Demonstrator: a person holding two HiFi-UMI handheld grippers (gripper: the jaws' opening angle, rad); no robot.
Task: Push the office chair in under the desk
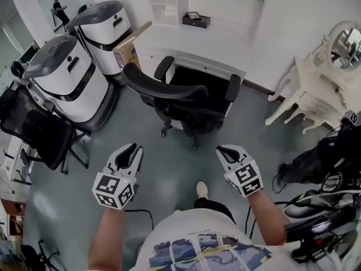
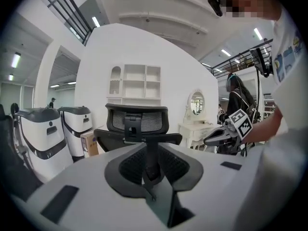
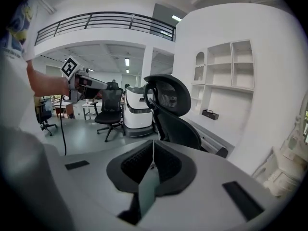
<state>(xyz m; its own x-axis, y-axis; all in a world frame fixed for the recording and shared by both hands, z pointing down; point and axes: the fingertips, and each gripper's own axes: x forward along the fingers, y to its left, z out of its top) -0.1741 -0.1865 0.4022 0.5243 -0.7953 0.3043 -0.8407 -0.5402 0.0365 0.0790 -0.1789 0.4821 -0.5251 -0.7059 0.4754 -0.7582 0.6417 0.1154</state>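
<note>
1. Hold R gripper [image 1: 221, 150] fingers [image 3: 137, 165] pressed flat together, nothing btwn; squeeze L gripper [image 1: 134, 149] fingers [image 2: 130, 166], nearly together w/ thin slit & empty, fully closed too, for blunt pushing tips.
2. Bring both tips fwd to office chair [image 1: 180, 97], well ahead of them, backrest [image 1: 163, 89] facing, desk [image 1: 192, 44] right behind chair.
3. Press backrest top evenly either side of chair's centre post; prob. avoids swivel.
4. Mind chair's armrests [image 1: 233, 87] clearing desk front.

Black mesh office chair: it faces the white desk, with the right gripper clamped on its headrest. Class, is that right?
Not clamped: the head view shows the right gripper short of the black mesh office chair, touching nothing. The chair does face the white desk.
</note>
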